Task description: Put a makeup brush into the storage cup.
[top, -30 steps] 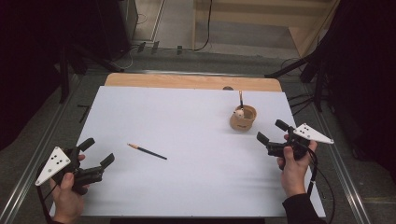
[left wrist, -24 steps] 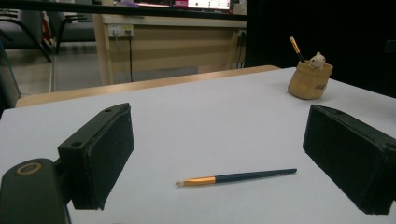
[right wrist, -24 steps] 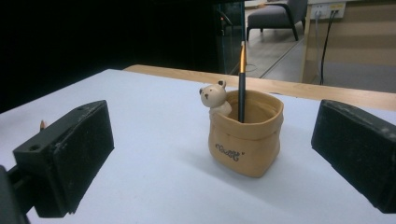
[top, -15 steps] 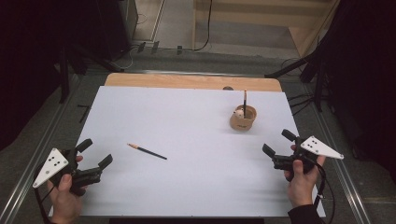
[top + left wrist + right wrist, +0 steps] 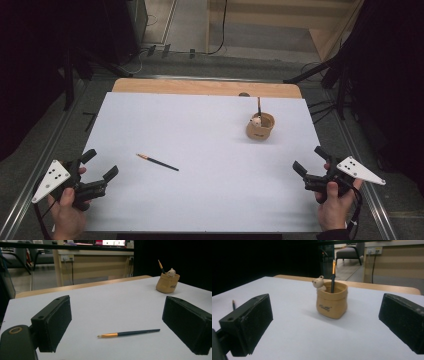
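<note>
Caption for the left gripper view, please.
Open left gripper facing a brush lying on the white table, tan holder with another brush beyond.

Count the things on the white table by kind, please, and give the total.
Brushes: 2, one lying flat, one standing in the pot
Pot: 1
Bear figure on the pot rim: 1
Total: 4

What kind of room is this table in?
Probably an office or lab workroom: a white table set up for recording, a wooden desk with cables, and an office chair behind.
</note>
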The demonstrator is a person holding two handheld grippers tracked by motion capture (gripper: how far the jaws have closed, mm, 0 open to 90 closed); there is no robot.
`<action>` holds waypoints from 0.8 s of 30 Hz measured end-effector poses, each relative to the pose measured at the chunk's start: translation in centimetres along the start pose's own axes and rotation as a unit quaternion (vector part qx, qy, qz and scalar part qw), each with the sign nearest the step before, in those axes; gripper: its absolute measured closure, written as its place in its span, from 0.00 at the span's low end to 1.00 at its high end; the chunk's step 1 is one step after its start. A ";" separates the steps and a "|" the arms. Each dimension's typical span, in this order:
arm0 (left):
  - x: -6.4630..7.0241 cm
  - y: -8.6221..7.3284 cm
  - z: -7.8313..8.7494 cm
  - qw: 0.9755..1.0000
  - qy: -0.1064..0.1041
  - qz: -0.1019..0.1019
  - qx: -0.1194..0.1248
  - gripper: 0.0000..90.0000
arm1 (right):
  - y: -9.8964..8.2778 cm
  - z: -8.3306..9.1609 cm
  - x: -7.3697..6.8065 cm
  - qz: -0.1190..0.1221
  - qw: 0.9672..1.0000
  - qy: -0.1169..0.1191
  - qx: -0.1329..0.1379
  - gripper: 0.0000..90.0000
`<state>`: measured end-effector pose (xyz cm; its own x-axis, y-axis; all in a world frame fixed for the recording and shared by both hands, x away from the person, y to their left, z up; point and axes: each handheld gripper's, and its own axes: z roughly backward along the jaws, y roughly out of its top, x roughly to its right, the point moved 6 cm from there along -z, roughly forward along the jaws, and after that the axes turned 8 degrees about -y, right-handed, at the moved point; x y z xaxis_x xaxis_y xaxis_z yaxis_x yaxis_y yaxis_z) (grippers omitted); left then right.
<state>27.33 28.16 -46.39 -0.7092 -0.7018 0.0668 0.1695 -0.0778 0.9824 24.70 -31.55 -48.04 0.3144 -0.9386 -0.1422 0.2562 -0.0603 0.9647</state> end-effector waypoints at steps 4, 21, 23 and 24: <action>0.2 0.0 -0.2 1.000 -0.002 -0.003 -0.001 0.10 | -0.1 0.7 1.0 -0.013 1.000 -0.011 0.008 0.00; 0.8 0.2 -0.7 1.000 0.004 -0.010 -0.007 0.10 | -0.2 0.8 1.3 -0.018 1.000 -0.015 0.009 0.00; 1.0 0.3 -0.9 1.000 0.004 -0.014 -0.008 0.10 | -0.2 0.8 1.3 -0.019 1.000 -0.013 0.010 0.00; 1.1 0.5 -1.1 1.000 0.002 -0.014 -0.006 0.10 | -0.2 0.7 1.3 -0.018 1.000 -0.013 0.010 0.00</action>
<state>27.38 26.58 -46.00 -0.7109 -0.7022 0.0383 0.1571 -0.1055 0.9819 24.39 -32.99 -48.27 0.2809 -0.9442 -0.1722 0.2490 -0.1016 0.9632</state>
